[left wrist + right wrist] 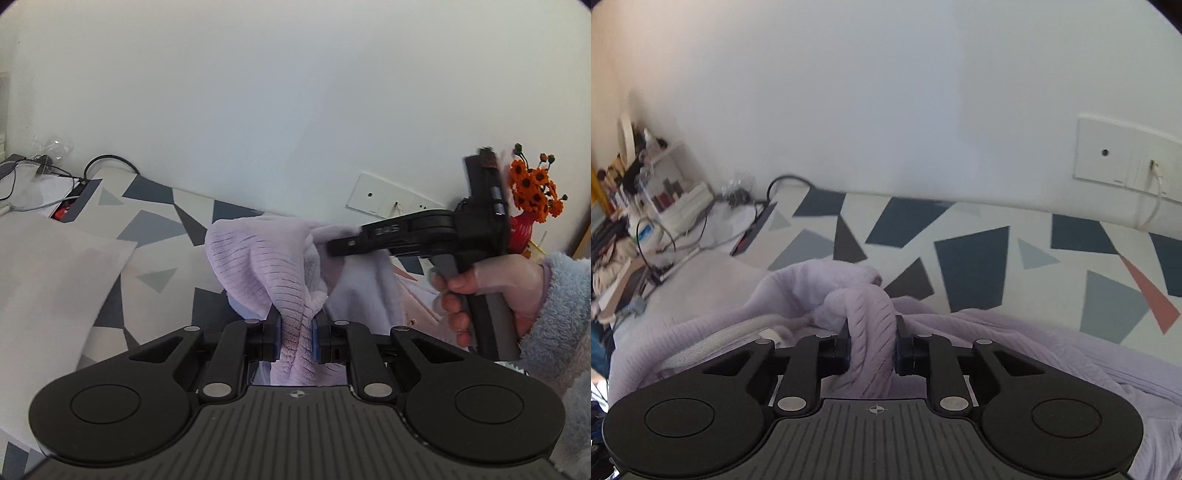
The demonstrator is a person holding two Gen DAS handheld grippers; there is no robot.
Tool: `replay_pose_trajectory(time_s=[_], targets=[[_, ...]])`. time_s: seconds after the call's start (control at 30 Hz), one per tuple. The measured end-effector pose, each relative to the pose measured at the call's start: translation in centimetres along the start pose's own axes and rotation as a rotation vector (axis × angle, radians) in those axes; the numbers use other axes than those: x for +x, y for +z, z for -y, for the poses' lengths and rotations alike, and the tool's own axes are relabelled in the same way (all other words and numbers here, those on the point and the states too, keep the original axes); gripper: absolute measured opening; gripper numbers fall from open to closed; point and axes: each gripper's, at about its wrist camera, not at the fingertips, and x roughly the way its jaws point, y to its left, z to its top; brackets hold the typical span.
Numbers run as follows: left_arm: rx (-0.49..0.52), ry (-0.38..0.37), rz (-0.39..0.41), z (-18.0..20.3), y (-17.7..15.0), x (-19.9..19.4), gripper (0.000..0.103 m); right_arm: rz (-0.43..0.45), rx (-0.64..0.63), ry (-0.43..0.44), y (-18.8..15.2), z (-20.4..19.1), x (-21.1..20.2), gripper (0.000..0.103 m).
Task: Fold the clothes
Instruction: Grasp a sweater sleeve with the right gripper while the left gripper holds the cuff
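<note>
A lilac ribbed knit garment (258, 266) is bunched up and held off the patterned table (155, 229). My left gripper (295, 325) is shut on a thick fold of it. My right gripper (872, 332) is shut on another bunched fold of the same garment (864, 314), whose cloth spreads to the right over the table (979, 258). The right gripper also shows in the left wrist view (406, 236), held by a hand in a fluffy blue sleeve, its fingers buried in the cloth.
A grey cloth (48, 266) lies at the left of the table. Cables and a power strip (753, 229) sit at the far left corner by cluttered shelves (646, 184). A wall socket plate (1126, 155) and a red vase of orange flowers (532, 199) stand at the right.
</note>
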Motion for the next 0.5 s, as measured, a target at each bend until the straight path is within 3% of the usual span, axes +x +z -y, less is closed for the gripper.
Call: replay_pose_trajectory(time_s=[0.17,0.33,0.43,0.5], targets=[[-0.054,0.047,-0.017,-1.8,0.1,0.3,0.015,0.091,0.022,-0.141,-1.1,3.9,-5.3,0.013],[0.043,-0.058,-0.082,0.1,-0.3,2.1,0.016,0.142,0.037,-0.36,-3.7,9.8,-13.1,0.014],[0.183,-0.044,-0.17,2.7,-1.0,4.7,0.017,-0.001,0.123,-0.43,-7.6,13.2,-12.7,0.016],[0.23,-0.027,-0.214,3.3,-1.5,5.9,0.018,-0.041,0.201,-0.441,-9.7,14.2,-12.4,0.018]])
